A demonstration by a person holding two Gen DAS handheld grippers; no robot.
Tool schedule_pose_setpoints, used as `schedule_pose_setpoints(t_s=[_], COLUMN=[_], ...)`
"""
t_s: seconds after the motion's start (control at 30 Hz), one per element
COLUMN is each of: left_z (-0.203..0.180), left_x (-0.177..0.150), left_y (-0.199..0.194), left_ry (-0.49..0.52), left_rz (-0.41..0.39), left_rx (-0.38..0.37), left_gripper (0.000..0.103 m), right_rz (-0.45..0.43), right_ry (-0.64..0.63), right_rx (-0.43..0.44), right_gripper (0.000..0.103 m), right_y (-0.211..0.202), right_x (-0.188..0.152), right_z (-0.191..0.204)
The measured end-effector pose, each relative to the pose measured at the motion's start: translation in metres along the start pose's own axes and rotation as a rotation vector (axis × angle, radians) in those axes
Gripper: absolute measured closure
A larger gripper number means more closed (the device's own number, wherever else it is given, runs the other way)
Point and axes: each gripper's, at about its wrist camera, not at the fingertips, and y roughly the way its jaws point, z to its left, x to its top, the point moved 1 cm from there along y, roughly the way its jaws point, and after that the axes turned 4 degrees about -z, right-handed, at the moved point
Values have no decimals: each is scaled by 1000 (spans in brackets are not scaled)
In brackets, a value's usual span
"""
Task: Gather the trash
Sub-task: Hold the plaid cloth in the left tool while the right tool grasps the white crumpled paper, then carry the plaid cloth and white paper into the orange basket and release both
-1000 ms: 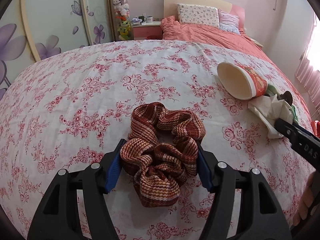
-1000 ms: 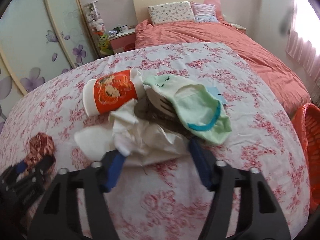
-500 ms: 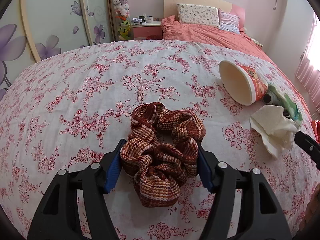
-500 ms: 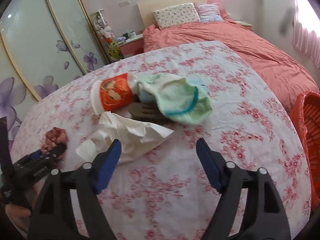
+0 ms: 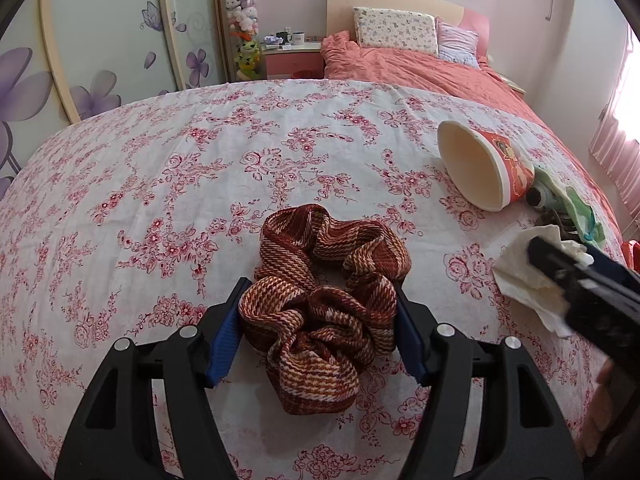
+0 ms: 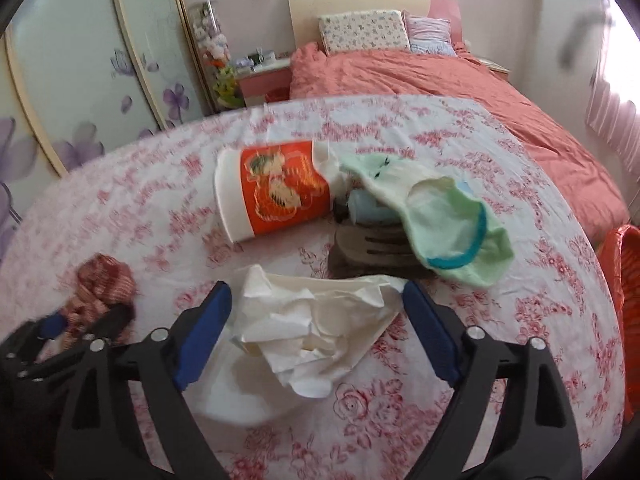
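A crumpled white tissue (image 6: 316, 332) lies on the flowered table cloth (image 6: 520, 320) between the open fingers of my right gripper (image 6: 316, 340); it also shows in the left wrist view (image 5: 528, 276). A red and white paper cup (image 6: 272, 196) lies on its side behind it, also seen from its open mouth (image 5: 476, 168). My left gripper (image 5: 318, 328) stands open around a brown plaid scrunchie (image 5: 324, 296), its blue pads beside the cloth. The scrunchie shows at the left in the right wrist view (image 6: 104, 284).
A pale green sock (image 6: 444, 224) covers a dark comb (image 6: 372, 248) and a small bottle (image 6: 364, 208) right of the cup. An orange basket (image 6: 624, 280) stands off the table's right edge. A pink bed (image 5: 420, 68) lies behind.
My right gripper drew back from the tissue, then came down again with its open fingers on either side of it. The left gripper and scrunchie have not moved.
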Motion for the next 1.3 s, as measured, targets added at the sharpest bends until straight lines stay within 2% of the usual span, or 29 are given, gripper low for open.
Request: schedule_pose_setpoints(t_s=[0.17,0.2,0.3,0.47,0.63,0.77,0.87,1.3], left_z=[0,-1,-2,-4,-7,-9,-10,-26], left_x=[-1,-1,0,2,9,12,12,19], left_y=[0,0,0,3,9,8,4,-34], left_ry=[0,0,3,18,20,17,17,38], left_rz=[0,0,0,-2,0,-12,-29,-103], left_rx=[-1,-1,-3,-24,-27,-42,-48,-91], left_gripper=[38,38,37,35,34,52,59,59], right_rz=[2,5,-4,-5,-7,-16,-26,-117], right_ry=[-29,-36,-44,35,70,61,64,78], right_rx=[22,25,-6,-59,-65,-63,-51,-38], right_gripper=[37,43,44,45,45,47,48,48], right_y=[-9,-11,-24,-35,-37,-39,-44,-88], right_x=[-9,-11,-20,-26,-29,-30,-31,-27], right_z=[-6,-8,-23,-67,-87,-84,-84,-95])
